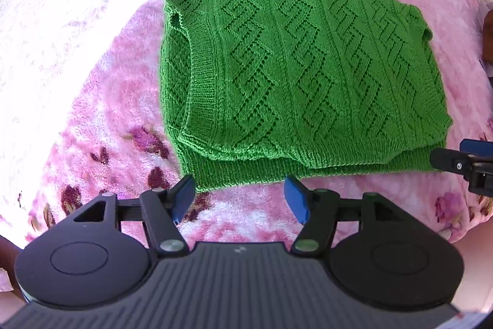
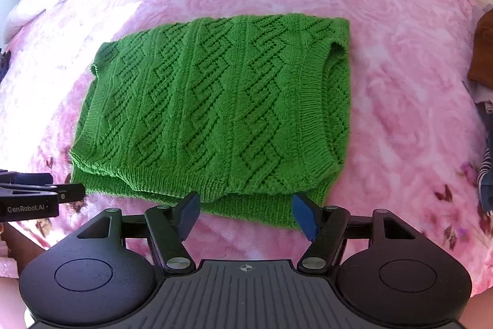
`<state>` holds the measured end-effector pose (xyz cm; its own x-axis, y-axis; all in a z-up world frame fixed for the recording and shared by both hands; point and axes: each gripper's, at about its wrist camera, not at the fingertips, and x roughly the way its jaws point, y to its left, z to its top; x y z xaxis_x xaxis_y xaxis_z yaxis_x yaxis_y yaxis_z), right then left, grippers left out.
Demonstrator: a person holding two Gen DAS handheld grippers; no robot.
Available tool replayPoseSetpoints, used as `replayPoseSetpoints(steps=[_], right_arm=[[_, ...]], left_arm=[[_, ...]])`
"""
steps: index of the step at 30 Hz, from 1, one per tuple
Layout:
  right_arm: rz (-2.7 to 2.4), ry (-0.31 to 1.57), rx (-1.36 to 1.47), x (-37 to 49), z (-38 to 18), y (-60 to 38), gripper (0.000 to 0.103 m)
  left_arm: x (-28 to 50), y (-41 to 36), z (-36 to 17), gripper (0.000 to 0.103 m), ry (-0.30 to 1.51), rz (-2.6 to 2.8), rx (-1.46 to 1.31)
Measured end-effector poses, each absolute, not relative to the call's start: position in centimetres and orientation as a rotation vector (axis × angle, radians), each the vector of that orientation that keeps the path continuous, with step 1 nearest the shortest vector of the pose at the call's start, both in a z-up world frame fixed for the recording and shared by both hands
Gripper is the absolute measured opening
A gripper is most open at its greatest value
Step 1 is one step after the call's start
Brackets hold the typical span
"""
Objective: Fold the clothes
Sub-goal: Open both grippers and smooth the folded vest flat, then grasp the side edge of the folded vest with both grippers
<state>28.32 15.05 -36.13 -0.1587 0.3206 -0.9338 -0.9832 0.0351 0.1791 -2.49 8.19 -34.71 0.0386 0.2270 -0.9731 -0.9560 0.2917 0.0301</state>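
Both sets of fingers, left (image 1: 240, 202) and right (image 2: 246, 213), stand wide apart, holding nothing, the folded sweater (image 1: 292, 82) just beyond their tips. To finish well, I'd pinch 2 hem corners evenly and fold once more.

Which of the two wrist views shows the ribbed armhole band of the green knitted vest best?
The right wrist view: the ribbed armhole band lies well lit and unobstructed on the green vest. In the left wrist view the band also shows whole, but sits nearer the glare on the pink blanket.
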Motion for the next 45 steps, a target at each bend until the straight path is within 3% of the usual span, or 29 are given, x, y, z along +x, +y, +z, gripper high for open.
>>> replayPoseSetpoints(steps=[12,18,29,33,45], right_arm=[[1.398,1.148,-0.823,29.0,-37.2,15.4,0.063],[1.355,1.133,-0.678,32.0,-37.2,15.7,0.063],[1.284,1.071,-0.659,35.3,-39.1,18.6,0.063],[1.291,1.066,-0.650,35.5,-39.8,19.3,0.063],[1.371,1.274,-0.249,40.8,-44.5,17.0,0.063]], left_arm=[[-2.4,8.5,-36.0,0.061,1.183,1.048,-0.813],[-3.1,9.6,-36.0,0.058,1.093,1.022,-0.798],[-5.2,14.1,-36.2,0.047,0.906,1.044,-0.837],[-4.8,15.2,-36.6,0.032,0.862,0.993,-0.834],[-5.6,15.4,-40.8,0.025,0.813,0.938,-0.926]])
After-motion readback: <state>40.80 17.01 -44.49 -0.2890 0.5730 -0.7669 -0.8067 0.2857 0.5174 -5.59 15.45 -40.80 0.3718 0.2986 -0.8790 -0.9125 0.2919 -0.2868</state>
